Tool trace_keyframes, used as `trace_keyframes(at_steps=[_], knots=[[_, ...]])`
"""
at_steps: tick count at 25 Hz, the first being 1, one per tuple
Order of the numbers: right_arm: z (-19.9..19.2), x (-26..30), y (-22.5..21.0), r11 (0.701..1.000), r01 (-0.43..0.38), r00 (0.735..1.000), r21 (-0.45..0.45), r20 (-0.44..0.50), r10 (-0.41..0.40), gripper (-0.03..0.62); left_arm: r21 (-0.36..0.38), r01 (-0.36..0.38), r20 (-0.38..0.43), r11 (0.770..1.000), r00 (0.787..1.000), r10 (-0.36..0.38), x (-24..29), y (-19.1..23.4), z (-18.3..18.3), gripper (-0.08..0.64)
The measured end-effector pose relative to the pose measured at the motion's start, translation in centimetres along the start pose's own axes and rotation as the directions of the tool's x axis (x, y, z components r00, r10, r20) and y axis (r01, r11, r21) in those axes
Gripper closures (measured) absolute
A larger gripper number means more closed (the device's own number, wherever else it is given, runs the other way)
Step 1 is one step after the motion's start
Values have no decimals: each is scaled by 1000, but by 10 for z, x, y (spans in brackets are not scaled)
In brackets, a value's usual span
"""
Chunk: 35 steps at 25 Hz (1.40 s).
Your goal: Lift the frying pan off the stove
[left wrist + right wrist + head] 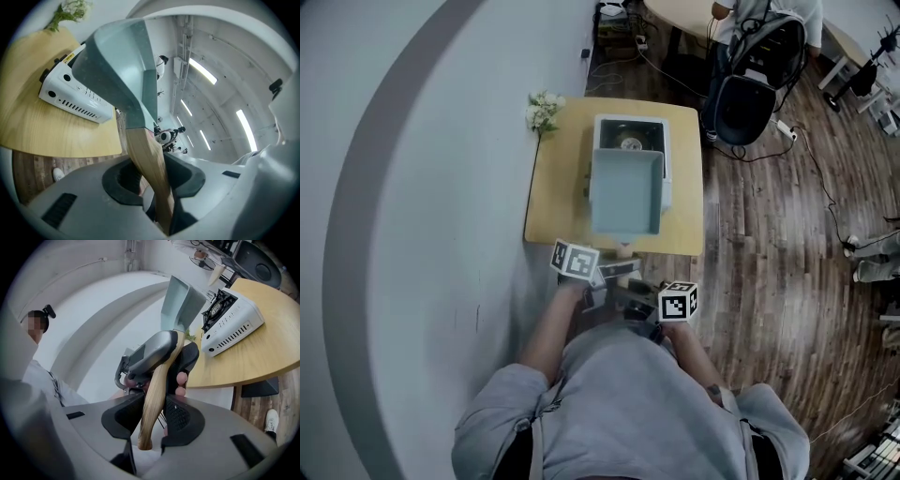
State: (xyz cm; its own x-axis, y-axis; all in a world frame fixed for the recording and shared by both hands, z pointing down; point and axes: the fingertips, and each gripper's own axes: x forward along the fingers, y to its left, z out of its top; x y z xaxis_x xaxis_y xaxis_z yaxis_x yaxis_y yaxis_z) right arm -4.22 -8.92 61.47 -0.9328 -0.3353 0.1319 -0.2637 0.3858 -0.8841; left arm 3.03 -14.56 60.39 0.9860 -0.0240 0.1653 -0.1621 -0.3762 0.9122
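Observation:
A square teal frying pan [626, 192] with a wooden handle [623, 250] hangs over the white portable stove [630, 131]. In the left gripper view the pan [126, 61] is tilted and clear of the stove [75, 96]. My left gripper [152, 173] is shut on the handle [145, 154]. Further back on the handle [157, 394], my right gripper [154, 416] is shut on its end, with the left gripper [159, 350] just ahead of it. Both grippers [598, 274] [639, 296] sit at the table's near edge.
The stove stands on a small wooden table [553, 187] against the white wall. A bunch of white flowers [544, 111] lies at the table's far left corner. Beyond the table are an office chair [741, 108], a backpack [773, 47] and cables on the wooden floor.

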Motion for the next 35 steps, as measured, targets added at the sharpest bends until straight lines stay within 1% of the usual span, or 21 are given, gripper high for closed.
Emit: trace_keyframes(at_steps=[4,7,10,12,14,20,23,26,29,35], knots=[[-36,-5,24,998,14,1000,-53,8,-13,477,57,-7,-9,998,1000,7,-13,-20,-38,439],[-50,-8,35,997,21,1000,-76,19,-20,477,82,-10,-15,997,1000,11,-16,-31,-53,439],[-69,-14,50,995,25,999,-97,26,-22,476,98,-8,-14,995,1000,9,-20,-46,-73,440],[-87,-22,62,994,15,999,-109,33,-12,474,103,-1,-9,995,1000,2,-23,-59,-92,439],[-96,-30,70,992,5,999,-123,38,-1,474,109,2,-4,994,1000,-1,-22,-69,-102,439],[-108,-42,84,988,7,999,-152,38,-1,474,130,-11,3,991,1000,10,-19,-85,-118,440],[-109,-51,79,986,4,1000,-169,31,2,474,146,-8,14,989,1000,6,-10,-86,-119,440],[-111,-60,74,985,0,1000,-174,28,5,476,161,-22,15,987,1000,20,0,-85,-122,441],[-108,-63,74,983,-7,1000,-184,23,11,476,171,-29,20,985,999,26,3,-88,-120,440],[-96,-55,79,984,-10,1000,-180,17,13,476,160,-31,32,987,999,26,-5,-90,-106,440]])
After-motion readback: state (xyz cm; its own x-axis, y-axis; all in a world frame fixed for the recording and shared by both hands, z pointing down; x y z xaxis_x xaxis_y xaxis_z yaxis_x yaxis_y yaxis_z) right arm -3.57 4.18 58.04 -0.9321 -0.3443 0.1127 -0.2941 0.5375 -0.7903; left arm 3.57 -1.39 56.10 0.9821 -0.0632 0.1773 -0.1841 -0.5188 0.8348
